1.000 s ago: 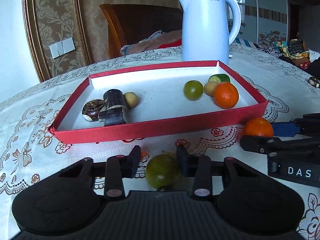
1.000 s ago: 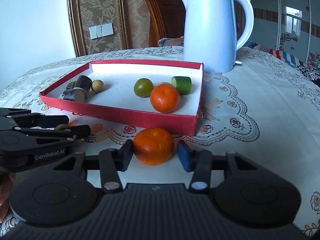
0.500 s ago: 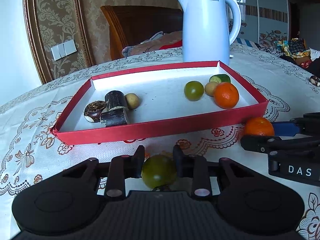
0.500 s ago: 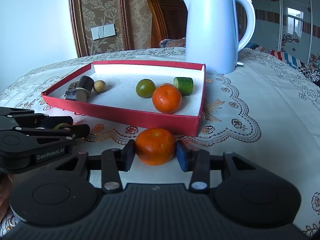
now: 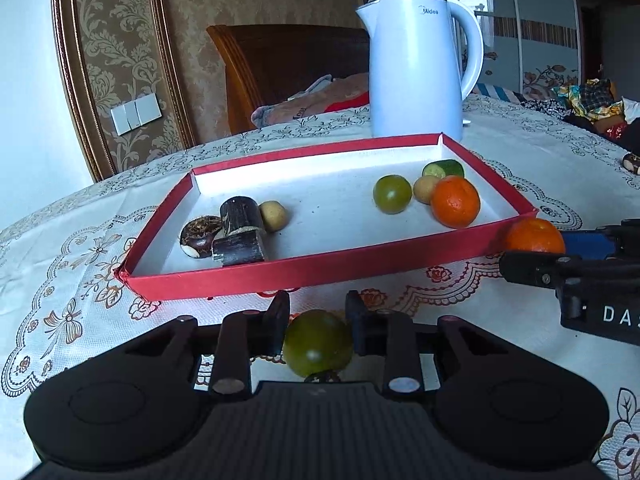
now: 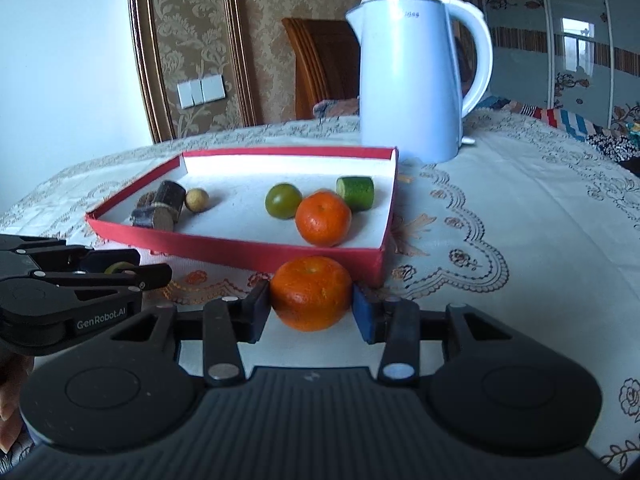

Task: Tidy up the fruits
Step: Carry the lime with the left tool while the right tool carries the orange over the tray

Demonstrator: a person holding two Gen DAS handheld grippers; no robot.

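A red-walled tray lies on the tablecloth. It holds a green fruit, an orange, a cucumber piece, small tan fruits and dark sugarcane chunks. In front of the tray's near wall my left gripper is shut on a green fruit. At the tray's right front corner my right gripper is shut on an orange, which also shows in the left wrist view, orange. The left gripper appears at the left of the right wrist view.
A white electric kettle stands just behind the tray. A wooden chair with cloth on it is beyond the table. Patterned tablecloth spreads to the right of the tray.
My left gripper's fingers closed onto the green fruit, and the fruit now sits a little higher between them. My right gripper, shut on the orange, lifted slightly toward the tray's corner.
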